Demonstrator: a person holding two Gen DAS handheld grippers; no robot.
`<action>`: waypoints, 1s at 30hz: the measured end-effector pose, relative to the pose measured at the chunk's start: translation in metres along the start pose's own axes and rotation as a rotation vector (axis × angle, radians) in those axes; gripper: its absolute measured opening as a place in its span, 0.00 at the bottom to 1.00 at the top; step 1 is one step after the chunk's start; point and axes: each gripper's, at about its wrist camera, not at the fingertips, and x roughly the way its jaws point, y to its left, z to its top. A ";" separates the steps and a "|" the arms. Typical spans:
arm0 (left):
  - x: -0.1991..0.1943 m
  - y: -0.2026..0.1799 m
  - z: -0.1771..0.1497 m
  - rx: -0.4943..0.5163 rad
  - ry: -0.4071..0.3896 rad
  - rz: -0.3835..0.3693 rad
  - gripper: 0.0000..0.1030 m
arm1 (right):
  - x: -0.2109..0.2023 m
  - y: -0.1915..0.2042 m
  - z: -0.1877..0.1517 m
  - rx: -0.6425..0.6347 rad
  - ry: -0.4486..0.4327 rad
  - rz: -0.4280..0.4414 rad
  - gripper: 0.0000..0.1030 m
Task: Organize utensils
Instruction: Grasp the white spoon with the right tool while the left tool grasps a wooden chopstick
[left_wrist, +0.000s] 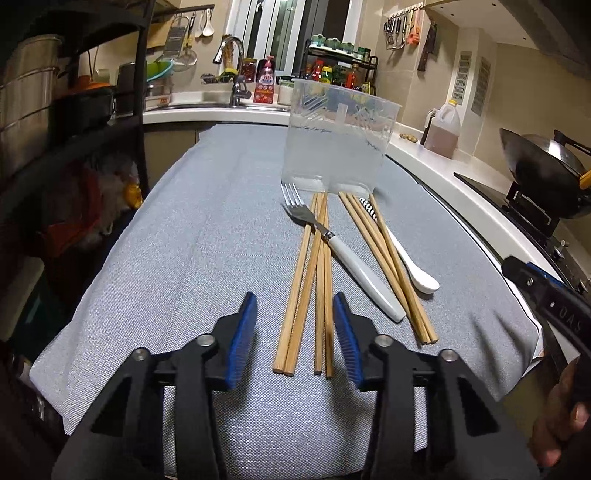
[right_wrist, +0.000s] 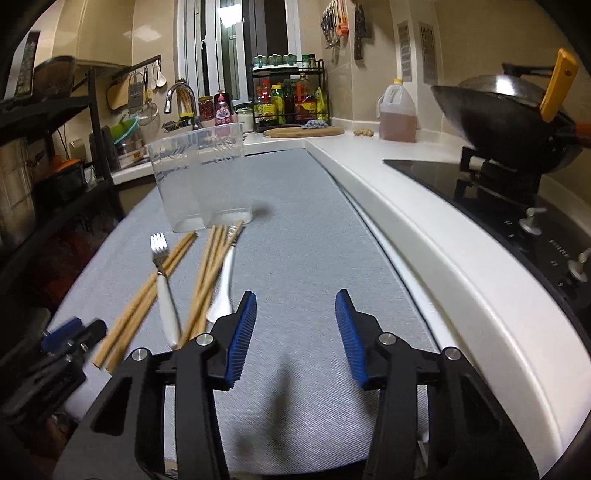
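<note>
- Left tool hangs low over the grey cloth on the bench, jaws apart w/ nothing pinched; the near ends of the left chopstick bunch show in the gap between its blue pads, but whether pads touch the sticks I can't tell.
- Right tool sits further R, jaws apart over bare cloth, nothing between them; its tip also shows at the R edge of the left wrist view, w/ part of a hand below it.
- Clear plastic container stands upright on the cloth at the far end of the utensils, nothing visible inside.
- Utensils all lie flat on the cloth, just in front of the container, far ends near its base.
- Fork w/ white handle lies diagonally, tines toward the container, crossing over the left chopstick bunch.
- Second chopstick bunch lies to the R of the fork, fanned slightly.
- White spoon lies partly under that second bunch, bowl end nearer the tools, striped end toward the container.
- White counter runs along the R side of the cloth; dark wok on the stove beyond it, oil jug further back.
- Sink tap and spice rack at the far end; black shelf unit on the L.
</note>
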 end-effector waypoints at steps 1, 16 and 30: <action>0.002 0.001 -0.001 0.006 0.004 0.006 0.32 | 0.007 0.000 0.002 0.019 0.019 0.027 0.39; 0.017 0.011 -0.007 -0.020 0.045 -0.001 0.14 | 0.080 0.030 -0.008 0.074 0.215 0.172 0.23; 0.023 0.000 -0.009 0.024 0.058 -0.012 0.06 | 0.067 0.019 -0.010 0.016 0.221 0.145 0.09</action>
